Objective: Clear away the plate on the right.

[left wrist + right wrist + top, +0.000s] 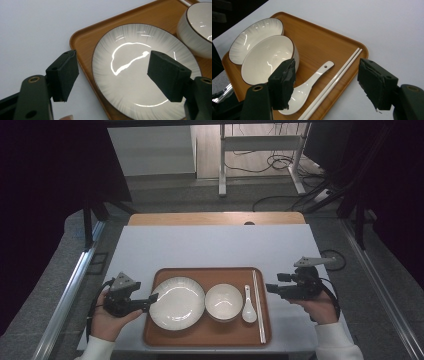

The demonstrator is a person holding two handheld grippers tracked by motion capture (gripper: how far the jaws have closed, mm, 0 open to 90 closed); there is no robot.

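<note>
A brown wooden tray (pixel 210 332) lies at the near middle of the white table. On it, left to right, are a white ribbed plate (pixel 176 302), a white bowl (pixel 223 301), a white ceramic spoon (pixel 248 306) and a pair of white chopsticks (pixel 259 305). My left gripper (pixel 150 300) is open at the tray's left edge, its jaws straddling the plate (pixel 140 72) rim and the tray (pixel 85 45) edge. My right gripper (pixel 271 289) is open just right of the tray, aimed at the chopsticks (pixel 334 81) and spoon (pixel 309 87), with the bowl (pixel 268 58) beyond.
The white table cover (pixel 210 245) stretches beyond the tray, with a wooden table edge (pixel 215 218) at the back. A metal rail (pixel 70 290) runs along the left. A desk frame (pixel 260 155) and floor cables (pixel 280 165) lie beyond the table.
</note>
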